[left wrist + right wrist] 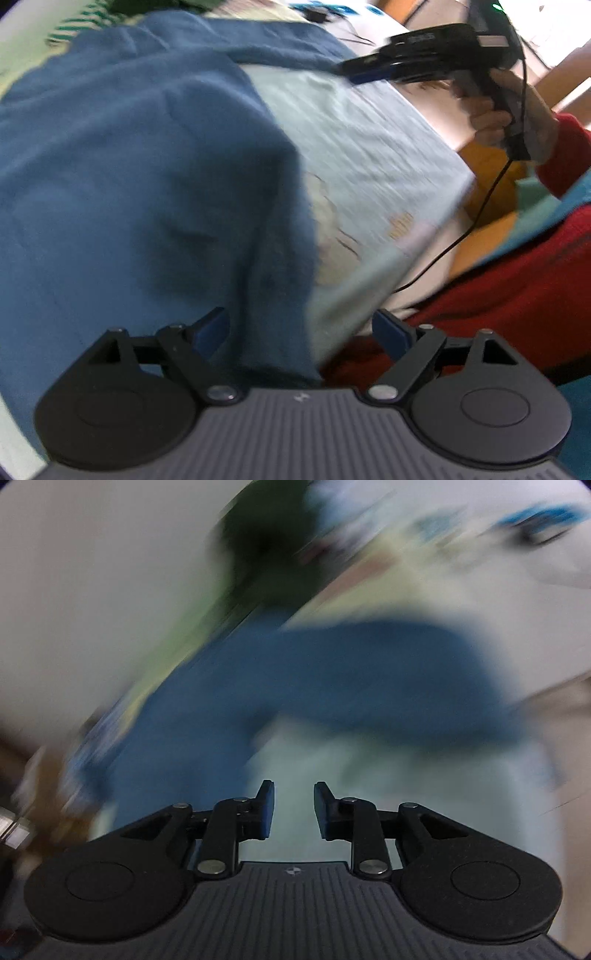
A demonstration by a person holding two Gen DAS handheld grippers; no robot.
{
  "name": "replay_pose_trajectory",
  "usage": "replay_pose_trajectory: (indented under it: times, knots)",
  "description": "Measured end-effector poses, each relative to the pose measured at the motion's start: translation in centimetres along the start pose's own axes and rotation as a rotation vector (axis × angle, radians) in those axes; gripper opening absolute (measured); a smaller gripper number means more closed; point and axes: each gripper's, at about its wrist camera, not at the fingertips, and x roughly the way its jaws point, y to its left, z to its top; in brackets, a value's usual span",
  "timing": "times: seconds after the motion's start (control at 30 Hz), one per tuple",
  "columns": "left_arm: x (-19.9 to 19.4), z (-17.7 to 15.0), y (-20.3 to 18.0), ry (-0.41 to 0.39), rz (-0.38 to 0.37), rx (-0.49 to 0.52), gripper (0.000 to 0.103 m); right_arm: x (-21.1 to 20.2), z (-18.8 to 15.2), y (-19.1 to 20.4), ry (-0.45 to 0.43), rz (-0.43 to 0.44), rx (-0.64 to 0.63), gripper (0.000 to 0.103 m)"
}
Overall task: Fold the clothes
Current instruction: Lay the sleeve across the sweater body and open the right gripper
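Observation:
A blue garment [140, 166] lies spread over a pale green sheet [369, 147] and fills the left of the left wrist view. My left gripper [301, 326] hovers over the garment's near right edge with its jaws wide apart, and no pad presses on the cloth. My right gripper [351, 72] shows at the upper right there, held in a hand [491, 122], with its tips near the garment's far edge. In the blurred right wrist view the right gripper [294, 799] stands open by a narrow gap with nothing in it, above the sheet [406, 794] and short of the blue garment [332, 672].
A green-and-white striped cloth [74, 26] lies at the far left. The person's red sleeve [517, 288] and a black cable [491, 192] run along the sheet's right edge. A dark green heap [266, 535] sits beyond the blue garment.

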Motion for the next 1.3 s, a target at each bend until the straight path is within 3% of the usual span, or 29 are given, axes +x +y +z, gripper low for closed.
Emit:
replay_pose_trajectory:
  times: [0.03,0.17,0.3,0.43,0.5,0.53,0.57,0.63,0.67,0.7,0.83,0.93,1.03,1.1,1.2,1.3]
  knots:
    - [0.1,-0.3,-0.1,0.001,-0.022,0.003,0.084,1.1,-1.1,1.4,0.067,0.041,-0.020,0.026]
    - [-0.3,-1.4,0.5,-0.022,-0.044,0.013,0.082,3.6,-5.8,5.9,0.224,0.057,-0.113,0.026]
    - [-2.7,-2.6,1.7,-0.082,-0.006,0.057,0.089,4.5,-9.6,7.7,0.254,0.085,-0.031,0.034]
    - [-4.0,-3.6,4.3,-0.110,0.046,0.018,0.089,5.6,-11.7,9.4,0.183,0.125,0.070,0.047]
    - [-3.8,-3.7,5.1,-0.113,0.061,-0.006,0.089,6.3,-12.2,10.0,0.174,0.150,0.117,0.043]
    - [-3.7,-3.8,5.3,-0.112,0.066,-0.011,0.089,6.3,-12.2,10.2,0.169,0.135,0.122,0.024]
    - [-3.6,-3.8,5.2,-0.111,0.059,-0.008,0.089,6.3,-12.2,10.4,0.163,0.119,0.126,0.016]
    - [-3.4,-3.9,5.0,-0.111,0.042,0.005,0.089,4.6,-12.5,10.0,0.142,0.112,0.130,0.015]
    - [-3.4,-3.8,4.6,-0.116,0.026,0.029,0.089,3.7,-12.6,9.9,0.131,0.108,0.132,0.009]
    - [-3.3,-3.7,4.2,-0.122,0.012,0.053,0.089,2.7,-12.6,9.7,0.126,0.072,0.117,0.004]
    - [-2.6,-3.3,2.4,-0.139,-0.044,0.125,0.094,-0.6,-12.4,9.4,0.118,-0.092,0.032,0.004]
    - [-0.9,-2.8,1.7,-0.113,-0.039,0.171,0.093,-0.8,-12.8,9.0,0.164,-0.197,-0.018,0.002]
    - [-0.1,-3.0,1.9,-0.071,-0.045,0.186,0.093,-0.4,-13.6,10.2,0.186,-0.358,-0.182,0.005]
    - [0.0,-2.8,1.8,-0.063,-0.046,0.192,0.092,-1.2,-13.1,10.6,0.119,-0.320,-0.182,0.008]
    - [-0.2,-1.4,1.2,-0.087,-0.060,0.202,0.092,0.1,-11.4,11.1,0.028,-0.174,-0.147,0.012]
    - [0.6,0.5,0.3,-0.092,-0.062,0.214,0.093,3.9,-9.7,11.7,0.046,-0.087,-0.200,0.015]
